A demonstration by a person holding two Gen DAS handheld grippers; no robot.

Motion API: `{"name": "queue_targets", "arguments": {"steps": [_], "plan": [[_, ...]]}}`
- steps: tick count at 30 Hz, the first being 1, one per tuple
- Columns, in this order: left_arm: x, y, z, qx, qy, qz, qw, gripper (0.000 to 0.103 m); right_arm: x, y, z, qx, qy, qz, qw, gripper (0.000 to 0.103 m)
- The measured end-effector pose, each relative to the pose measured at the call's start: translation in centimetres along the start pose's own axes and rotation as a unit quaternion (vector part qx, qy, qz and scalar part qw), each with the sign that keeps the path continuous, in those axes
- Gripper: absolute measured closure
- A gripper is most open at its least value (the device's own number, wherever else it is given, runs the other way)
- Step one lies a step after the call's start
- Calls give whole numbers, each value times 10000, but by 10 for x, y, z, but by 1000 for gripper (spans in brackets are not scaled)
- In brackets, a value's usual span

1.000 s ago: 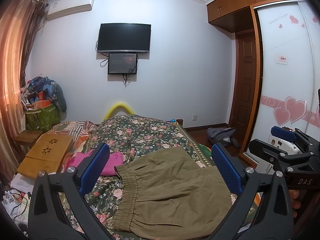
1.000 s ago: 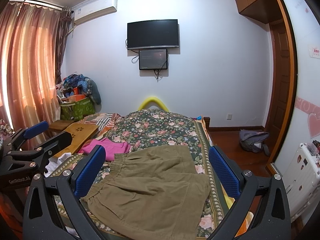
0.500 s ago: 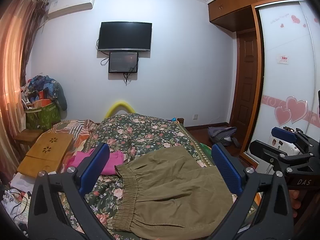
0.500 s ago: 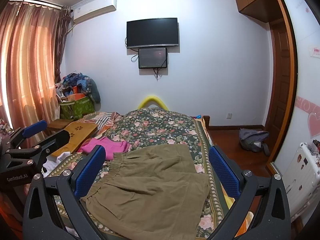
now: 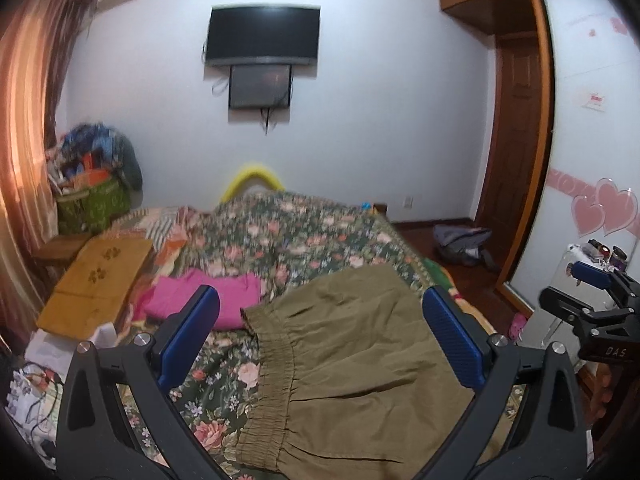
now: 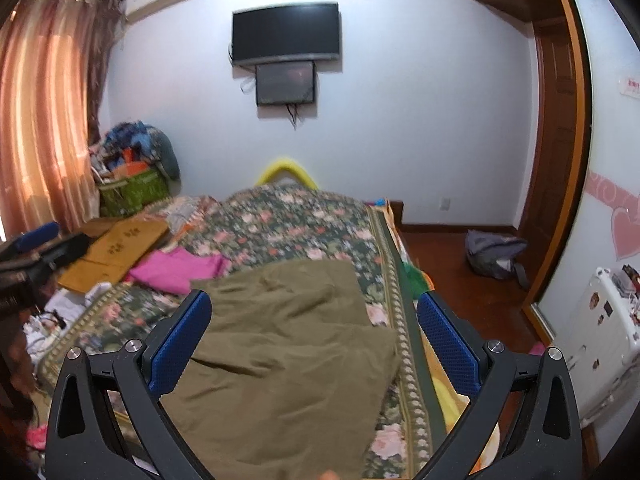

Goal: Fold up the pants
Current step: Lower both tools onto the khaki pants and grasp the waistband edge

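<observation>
Olive-green pants (image 5: 352,368) lie spread on the floral bedspread (image 5: 280,236), elastic waistband toward the left. They also show in the right wrist view (image 6: 288,344). My left gripper (image 5: 320,336) is open and empty, hovering above the waistband side. My right gripper (image 6: 312,336) is open and empty, hovering above the leg side near the bed's right edge. The right gripper shows at the far right of the left wrist view (image 5: 592,304); the left gripper shows at the far left of the right wrist view (image 6: 32,256).
A pink garment (image 5: 208,296) lies left of the pants. A wooden lap table (image 5: 96,280) and clutter sit at the bed's left. A grey backpack (image 6: 496,256) lies on the floor. A white appliance (image 6: 600,336) stands at right.
Both grippers have moved forward and lower toward the pants; the right one has shifted rightward over the leg side. Both stay open.
</observation>
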State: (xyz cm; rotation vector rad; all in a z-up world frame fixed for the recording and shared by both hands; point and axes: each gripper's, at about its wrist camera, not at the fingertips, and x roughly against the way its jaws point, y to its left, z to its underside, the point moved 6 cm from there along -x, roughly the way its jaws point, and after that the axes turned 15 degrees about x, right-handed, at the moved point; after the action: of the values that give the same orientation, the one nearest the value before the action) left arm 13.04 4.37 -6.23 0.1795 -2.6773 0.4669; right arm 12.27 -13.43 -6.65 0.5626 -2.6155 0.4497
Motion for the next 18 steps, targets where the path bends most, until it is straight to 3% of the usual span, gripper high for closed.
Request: {"name": "queue_targets", "arguments": {"steps": [9, 18], "plan": [[-103, 39, 1, 195, 941, -243, 9951, 0, -63, -48, 24, -9, 740, 164, 9971, 1], [-213, 85, -1, -112, 1312, -980, 9864, 0, -133, -75, 16, -63, 915, 78, 9958, 0]]}}
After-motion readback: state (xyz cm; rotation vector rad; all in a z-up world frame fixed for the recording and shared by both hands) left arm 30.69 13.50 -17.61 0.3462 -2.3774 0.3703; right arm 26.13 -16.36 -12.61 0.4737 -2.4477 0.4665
